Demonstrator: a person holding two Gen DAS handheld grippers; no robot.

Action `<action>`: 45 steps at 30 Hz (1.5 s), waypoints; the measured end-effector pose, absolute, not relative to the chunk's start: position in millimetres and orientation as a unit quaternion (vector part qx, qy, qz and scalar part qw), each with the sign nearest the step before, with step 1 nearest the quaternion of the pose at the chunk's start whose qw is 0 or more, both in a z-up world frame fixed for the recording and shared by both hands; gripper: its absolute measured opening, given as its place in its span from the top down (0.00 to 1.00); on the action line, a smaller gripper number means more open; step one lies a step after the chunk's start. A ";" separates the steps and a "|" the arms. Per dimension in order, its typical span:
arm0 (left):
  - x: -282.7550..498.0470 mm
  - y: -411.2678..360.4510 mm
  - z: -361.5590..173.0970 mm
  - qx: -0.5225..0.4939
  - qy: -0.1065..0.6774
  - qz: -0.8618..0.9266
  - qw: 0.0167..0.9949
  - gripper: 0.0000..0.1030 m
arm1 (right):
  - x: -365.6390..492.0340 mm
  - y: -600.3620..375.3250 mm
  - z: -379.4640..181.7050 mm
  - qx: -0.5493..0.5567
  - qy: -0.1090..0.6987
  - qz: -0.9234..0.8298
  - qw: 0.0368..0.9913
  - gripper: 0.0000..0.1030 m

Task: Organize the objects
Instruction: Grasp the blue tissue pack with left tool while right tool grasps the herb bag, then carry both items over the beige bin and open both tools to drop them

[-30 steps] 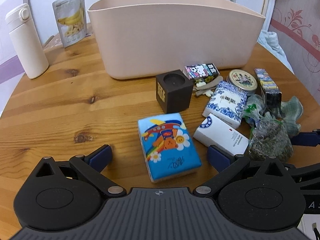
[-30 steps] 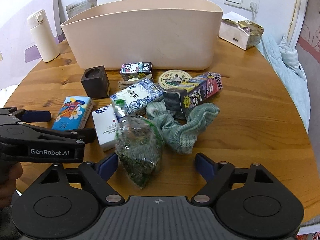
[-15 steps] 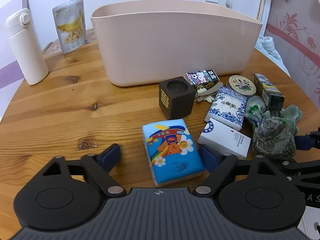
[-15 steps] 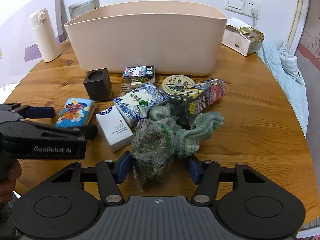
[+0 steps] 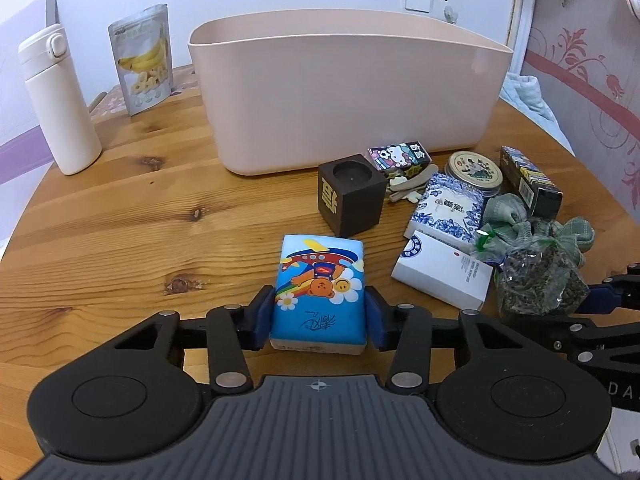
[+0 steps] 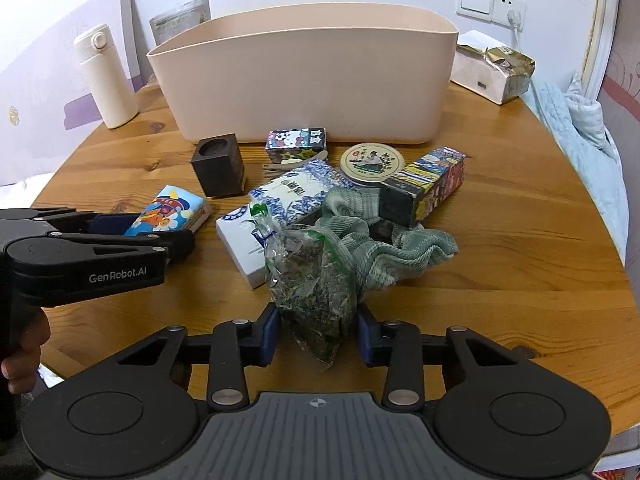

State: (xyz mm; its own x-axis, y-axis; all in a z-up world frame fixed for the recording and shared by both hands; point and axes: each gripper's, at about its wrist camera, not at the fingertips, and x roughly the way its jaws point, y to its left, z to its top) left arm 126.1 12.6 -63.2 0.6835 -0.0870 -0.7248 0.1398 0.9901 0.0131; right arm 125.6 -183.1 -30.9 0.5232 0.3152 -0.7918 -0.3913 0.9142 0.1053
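My left gripper (image 5: 319, 322) is shut on a blue cartoon tissue pack (image 5: 320, 288) that lies on the wooden table; the pack also shows in the right wrist view (image 6: 170, 210). My right gripper (image 6: 318, 334) is shut on a clear bag of dried herbs (image 6: 312, 280), which also shows in the left wrist view (image 5: 538, 276). A large beige bin (image 5: 348, 88) stands behind the pile of objects; its inside is hidden.
Loose on the table: a dark wooden cube (image 5: 350, 194), a white box (image 5: 442, 274), a blue-white tissue pack (image 5: 446, 206), a round tin (image 5: 474, 168), a cartoon box (image 5: 400, 154), a green cloth (image 6: 384, 236). A white flask (image 5: 56, 100) and banana-chip pouch (image 5: 142, 58) stand far left.
Both grippers have moved forward and closed: the left jaws came in onto the blue tissue pack, the right jaws onto the herb bag.
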 end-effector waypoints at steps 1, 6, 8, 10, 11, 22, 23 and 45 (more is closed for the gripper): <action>125.2 12.6 -63.2 0.034 0.393 -0.062 0.917 0.54 | 124.2 -182.3 -30.8 -0.044 0.444 0.205 0.871 0.66; 120.0 15.2 -62.5 0.027 0.395 -0.061 0.916 0.54 | 119.9 -179.3 -30.5 -0.050 0.444 0.213 0.869 0.66; 118.6 15.5 -62.1 0.028 0.395 -0.059 0.916 0.54 | 119.6 -179.2 -30.3 -0.054 0.444 0.211 0.869 0.55; 117.6 15.6 -61.6 0.028 0.395 -0.058 0.916 0.54 | 118.1 -179.4 -30.5 -0.056 0.443 0.209 0.870 0.53; 117.3 15.8 -61.5 0.028 0.396 -0.057 0.916 0.54 | 117.0 -179.4 -30.3 -0.057 0.444 0.210 0.869 0.52; 115.8 16.3 -61.1 0.028 0.396 -0.058 0.916 0.54 | 116.5 -182.3 -30.4 -0.030 0.450 0.216 0.866 0.79; 115.1 17.0 -60.6 0.028 0.395 -0.057 0.916 0.54 | 116.7 -182.0 -30.5 -0.028 0.449 0.218 0.866 0.80; 105.1 31.3 10.0 0.027 0.323 -0.045 0.945 0.54 | 127.1 -182.0 23.3 -0.021 0.375 0.229 0.898 0.82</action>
State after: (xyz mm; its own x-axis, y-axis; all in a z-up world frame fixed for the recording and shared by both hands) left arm 105.1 31.3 10.0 0.7875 -0.0671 -0.6127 0.1018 0.9946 0.0218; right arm 127.1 -182.0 23.3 0.6137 0.3965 -0.6827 -0.4277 0.8938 0.1346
